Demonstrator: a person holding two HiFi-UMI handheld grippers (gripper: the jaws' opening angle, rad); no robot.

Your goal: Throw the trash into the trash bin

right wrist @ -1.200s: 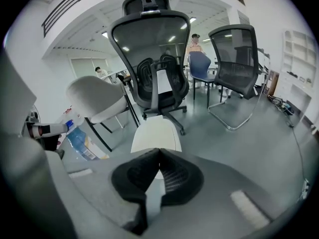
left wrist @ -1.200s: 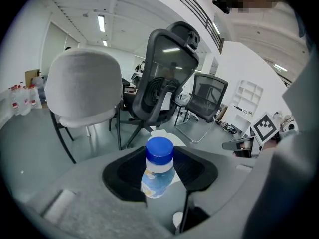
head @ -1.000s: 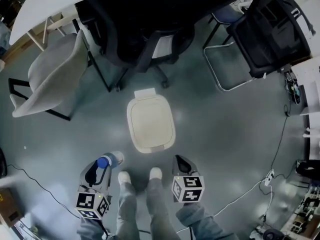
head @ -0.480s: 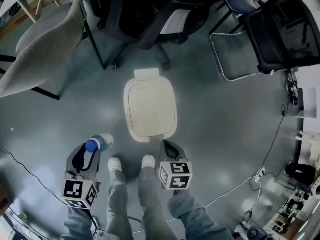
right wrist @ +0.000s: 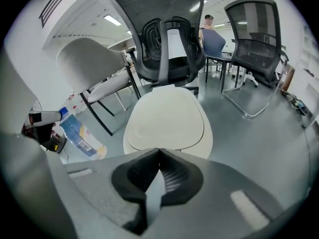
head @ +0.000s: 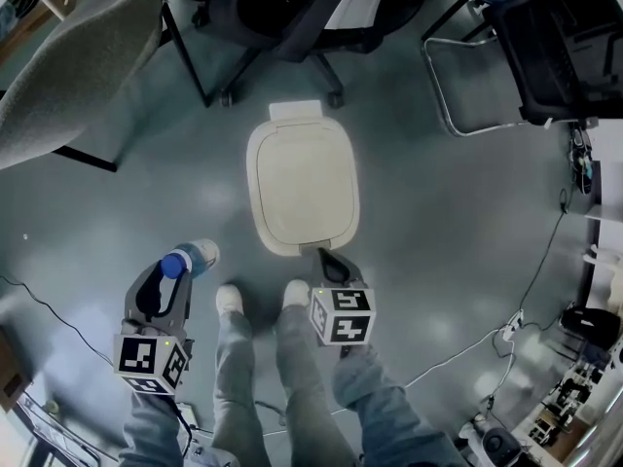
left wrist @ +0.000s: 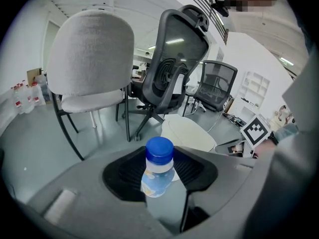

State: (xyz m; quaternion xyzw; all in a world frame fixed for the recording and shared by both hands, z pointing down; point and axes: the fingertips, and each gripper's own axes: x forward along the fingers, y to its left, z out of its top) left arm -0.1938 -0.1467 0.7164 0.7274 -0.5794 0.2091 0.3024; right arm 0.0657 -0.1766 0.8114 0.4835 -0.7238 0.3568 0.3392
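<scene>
- We see the left gripper clamped on a plastic bottle. In the left gripper view its dark pads press the bottle's sides just below the blue cap, with the jaws standing fairly wide around it.
- The bottle points forward past the jaw tips, above the grey floor. It sits to the left of the trash bin and apart from it.
- We find the right gripper empty. Its jaws meet at the tips in the right gripper view, with nothing between them.
- The right gripper's tips sit at the near edge of the bin. We cannot tell whether they touch it.
- The bin is cream-coloured and its lid lies flat and closed.
- Our two light shoes stand between the grippers, just short of the bin.
- Beyond the bin we see a black office chair, a grey chair to its left and a metal-framed chair to its right.
</scene>
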